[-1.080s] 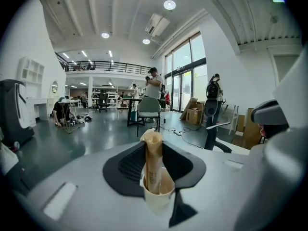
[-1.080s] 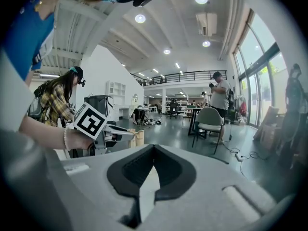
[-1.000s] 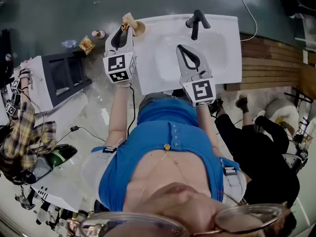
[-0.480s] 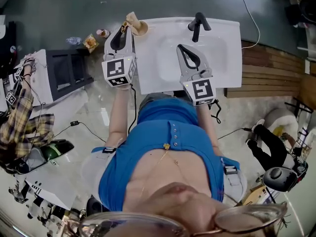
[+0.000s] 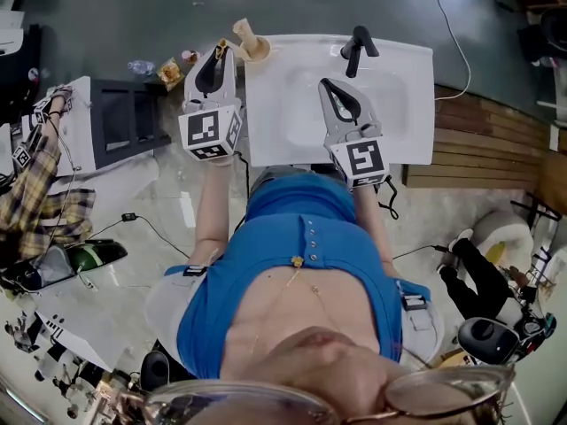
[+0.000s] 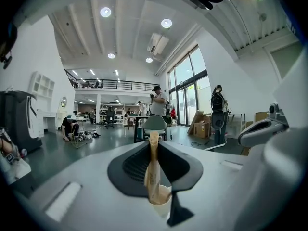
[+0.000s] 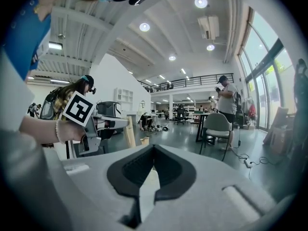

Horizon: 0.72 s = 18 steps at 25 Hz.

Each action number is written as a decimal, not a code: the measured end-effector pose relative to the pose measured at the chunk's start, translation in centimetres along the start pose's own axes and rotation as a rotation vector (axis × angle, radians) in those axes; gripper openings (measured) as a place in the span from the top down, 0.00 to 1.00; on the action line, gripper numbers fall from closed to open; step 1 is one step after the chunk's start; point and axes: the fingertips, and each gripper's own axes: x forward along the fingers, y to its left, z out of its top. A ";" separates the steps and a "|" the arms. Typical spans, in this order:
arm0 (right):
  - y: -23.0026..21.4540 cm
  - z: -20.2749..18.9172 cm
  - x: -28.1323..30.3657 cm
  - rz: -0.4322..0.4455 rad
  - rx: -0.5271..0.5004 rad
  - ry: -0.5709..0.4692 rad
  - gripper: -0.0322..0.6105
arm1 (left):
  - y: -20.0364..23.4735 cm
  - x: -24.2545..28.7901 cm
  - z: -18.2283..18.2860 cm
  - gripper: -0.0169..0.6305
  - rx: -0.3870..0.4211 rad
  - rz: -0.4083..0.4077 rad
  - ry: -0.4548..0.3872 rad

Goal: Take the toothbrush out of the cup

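Grasp made: left claw (image 6: 154, 146) clamps the toothbrush (image 6: 153, 177), jaws just closed on it. Its lower end sits in the cup (image 6: 163, 210) just under the claw — lift-out not yet done. Idle right claw (image 7: 153, 148) pinched together, empty.

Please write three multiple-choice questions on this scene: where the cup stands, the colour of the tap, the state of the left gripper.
1. Where does the cup stand? A. on the sink's far left corner; B. on the floor; C. in the sink's middle.
2. What colour is the tap? A. white; B. black; C. red.
3. What is the left gripper's state? A. open and empty; B. shut on the cup's rim; C. shut on the toothbrush.
Key: A, the cup sits at that corner in the head view; B, the tap shows black against the white sink; C, the jaws have just been closing and press on the handle, whose foot is in the cup.
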 end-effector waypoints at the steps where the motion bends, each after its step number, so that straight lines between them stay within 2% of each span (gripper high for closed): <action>1: 0.0 -0.1 -0.1 0.003 0.001 -0.002 0.95 | -0.1 -0.2 0.1 0.89 0.003 0.002 0.001; 11: 0.1 0.0 -0.3 0.041 0.004 -0.011 0.95 | -0.8 -2.6 0.1 0.90 -0.011 0.013 0.053; 18: 0.9 0.3 0.0 0.087 -0.004 -0.017 0.95 | -1.8 -4.1 -2.7 0.90 -0.054 0.004 0.160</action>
